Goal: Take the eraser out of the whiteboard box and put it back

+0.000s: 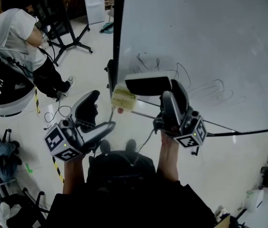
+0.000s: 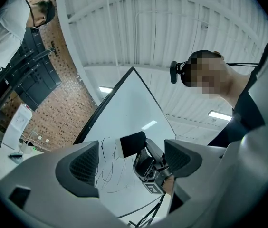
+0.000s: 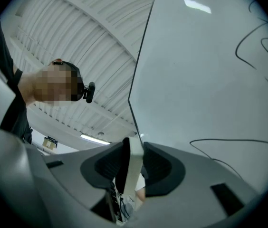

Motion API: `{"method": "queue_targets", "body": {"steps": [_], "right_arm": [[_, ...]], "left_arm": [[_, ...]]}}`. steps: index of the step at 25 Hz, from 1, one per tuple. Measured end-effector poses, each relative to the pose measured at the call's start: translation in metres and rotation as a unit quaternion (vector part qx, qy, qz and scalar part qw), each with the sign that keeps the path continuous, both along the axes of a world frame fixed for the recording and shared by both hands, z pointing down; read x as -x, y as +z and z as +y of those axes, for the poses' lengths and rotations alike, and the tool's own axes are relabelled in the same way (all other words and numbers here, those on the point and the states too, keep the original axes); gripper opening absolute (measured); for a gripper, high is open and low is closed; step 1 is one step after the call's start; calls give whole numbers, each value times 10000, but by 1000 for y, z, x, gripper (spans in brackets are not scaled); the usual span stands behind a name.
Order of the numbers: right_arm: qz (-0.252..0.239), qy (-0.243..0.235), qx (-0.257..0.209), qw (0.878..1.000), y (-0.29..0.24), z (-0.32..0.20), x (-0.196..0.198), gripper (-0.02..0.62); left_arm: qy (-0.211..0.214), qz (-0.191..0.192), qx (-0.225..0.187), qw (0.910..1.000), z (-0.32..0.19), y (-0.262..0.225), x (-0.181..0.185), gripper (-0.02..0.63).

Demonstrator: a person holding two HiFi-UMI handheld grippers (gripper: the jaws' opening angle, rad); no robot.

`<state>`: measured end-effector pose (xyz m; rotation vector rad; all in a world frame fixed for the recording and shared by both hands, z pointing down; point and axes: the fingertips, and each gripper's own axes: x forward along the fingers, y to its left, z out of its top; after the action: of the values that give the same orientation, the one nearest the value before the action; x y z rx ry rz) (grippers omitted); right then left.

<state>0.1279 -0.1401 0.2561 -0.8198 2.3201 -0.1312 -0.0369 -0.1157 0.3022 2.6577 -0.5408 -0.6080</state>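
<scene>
Right tool clamps eraser between jaws, before whiteboard; left tool wide, empty.

A pale, glossy tiled floor fills the left half of the head view and reflects soft light. At the upper right stands a large whiteboard in a dark frame, marked with thin black scribbles. At the upper left a person in a white hooded top sits beside a white shell chair with a black seat. Black stand legs splay across the tiles near a white cabinet at the top edge. Yellow-and-black striped tape and loose cables lie on the floor. In the left gripper view a brick wall rises at the left under a white ribbed ceiling with strip lights.
</scene>
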Motion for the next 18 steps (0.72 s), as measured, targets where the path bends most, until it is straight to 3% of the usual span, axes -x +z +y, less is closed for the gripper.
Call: {"method": "queue_targets", "body": {"steps": [18], "right_arm": [[1227, 143, 515, 9910, 63, -29, 20, 149]], "left_arm": [[-112, -51, 118, 9999, -11, 14, 4, 431]]}}
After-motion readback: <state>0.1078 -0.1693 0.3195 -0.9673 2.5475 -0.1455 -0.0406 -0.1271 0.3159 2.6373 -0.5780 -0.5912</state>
